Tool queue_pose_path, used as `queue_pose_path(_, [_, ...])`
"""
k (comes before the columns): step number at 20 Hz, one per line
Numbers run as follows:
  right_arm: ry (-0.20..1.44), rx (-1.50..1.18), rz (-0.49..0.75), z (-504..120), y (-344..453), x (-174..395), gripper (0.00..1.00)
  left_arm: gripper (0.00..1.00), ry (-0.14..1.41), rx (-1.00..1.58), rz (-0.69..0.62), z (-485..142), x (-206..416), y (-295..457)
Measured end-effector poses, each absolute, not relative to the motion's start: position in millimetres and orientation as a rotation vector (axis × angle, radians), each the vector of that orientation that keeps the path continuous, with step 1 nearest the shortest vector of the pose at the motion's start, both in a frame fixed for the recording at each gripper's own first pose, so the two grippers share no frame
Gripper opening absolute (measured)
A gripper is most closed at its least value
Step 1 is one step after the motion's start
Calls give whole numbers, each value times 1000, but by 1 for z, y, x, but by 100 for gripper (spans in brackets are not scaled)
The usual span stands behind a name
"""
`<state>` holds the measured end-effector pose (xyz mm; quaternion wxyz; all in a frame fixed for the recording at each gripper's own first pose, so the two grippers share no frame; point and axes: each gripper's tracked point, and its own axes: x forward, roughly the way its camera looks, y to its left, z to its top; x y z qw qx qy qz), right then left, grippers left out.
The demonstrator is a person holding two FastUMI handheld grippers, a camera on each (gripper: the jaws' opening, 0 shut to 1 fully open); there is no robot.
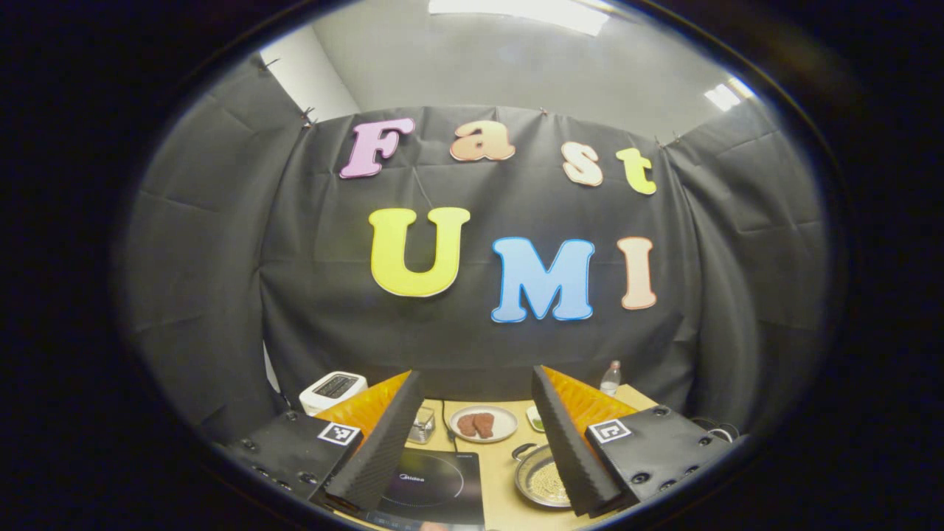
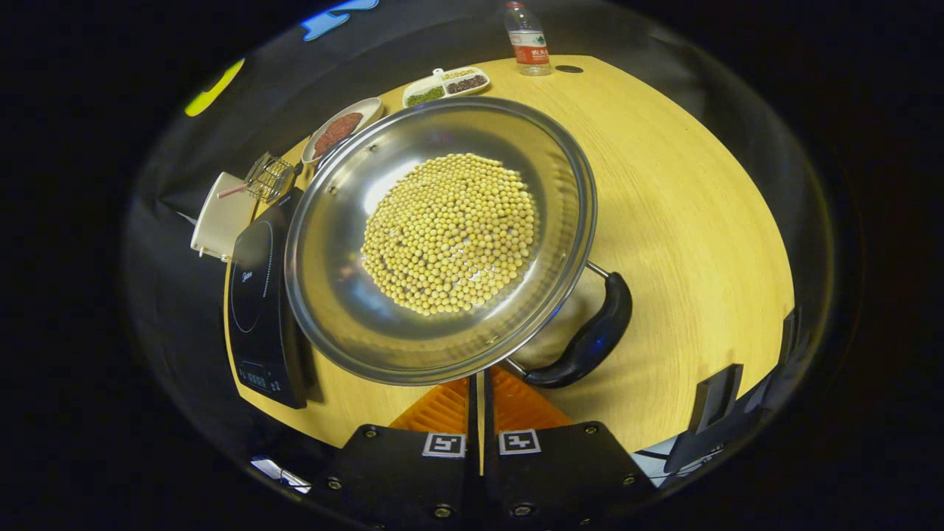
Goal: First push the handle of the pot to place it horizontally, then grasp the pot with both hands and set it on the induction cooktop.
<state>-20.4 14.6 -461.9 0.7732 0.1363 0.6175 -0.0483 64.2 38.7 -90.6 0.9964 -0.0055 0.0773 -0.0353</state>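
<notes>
The steel pot (image 2: 346, 310), holding a layer of yellow beans (image 2: 450, 232), stands on the wooden table to the right of the black induction cooktop (image 2: 258, 295). Its black side handle (image 2: 590, 335) points toward the lower right. My right gripper (image 2: 477, 377) is shut with nothing between its fingers. Its tips sit at the pot's near rim, just left of that handle. In the left gripper view my left gripper (image 1: 476, 372) is held high and open, facing the wall. Far below it lie the cooktop (image 1: 428, 483) and the pot (image 1: 542, 479).
Behind the pot are a plate of meat (image 2: 339, 129), a divided dish (image 2: 446, 82) and a water bottle (image 2: 527, 29). A white appliance (image 2: 221, 217) and a wire holder (image 2: 269, 177) stand beyond the cooktop. A dark object (image 2: 719, 398) sits at the table's right edge.
</notes>
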Motion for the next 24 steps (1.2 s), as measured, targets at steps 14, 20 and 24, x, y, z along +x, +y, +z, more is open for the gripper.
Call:
queue_pose_path(14, [1346, 24, -168, -473, -70, 9, 2, 99, 174, 10, -88, -99, 73, 22])
queue_pose_path(20, [1307, -48, -155, -475, -97, 33, 2, 99, 187, 16, -97, -110, 79, 6])
queue_pose_path(24, [1280, -75, -161, -475, -115, 51, 2, 99, 201, 21, -97, -120, 86, -7])
